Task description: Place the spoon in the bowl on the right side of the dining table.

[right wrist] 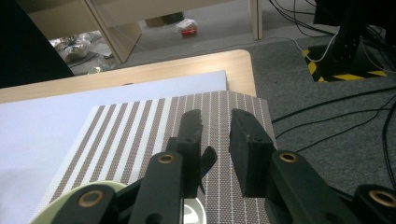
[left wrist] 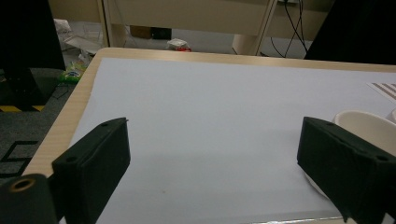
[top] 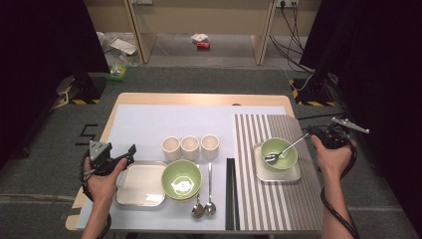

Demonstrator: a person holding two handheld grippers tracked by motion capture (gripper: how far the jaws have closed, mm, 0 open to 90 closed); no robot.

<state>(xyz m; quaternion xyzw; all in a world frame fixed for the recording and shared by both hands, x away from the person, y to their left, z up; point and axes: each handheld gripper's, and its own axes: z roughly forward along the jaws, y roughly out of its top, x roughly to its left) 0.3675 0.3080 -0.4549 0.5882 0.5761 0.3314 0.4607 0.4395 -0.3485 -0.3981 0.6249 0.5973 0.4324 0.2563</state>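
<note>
- Near the table's right edge, the right gripper (top: 322, 135) sits just past the spoon (top: 283, 151) handle's tip, jaws parted slightly with nothing between them; my guess is the spoon was just set into the small green bowl (top: 279, 154).
- Next: draw back without knocking the handle.
- Near the left edge, the left gripper (top: 127, 154) is spread wide (empty), beside the square plate (top: 141, 185).
- Chopsticks (top: 230, 191), three cups (top: 190, 147) stand apart.
</note>
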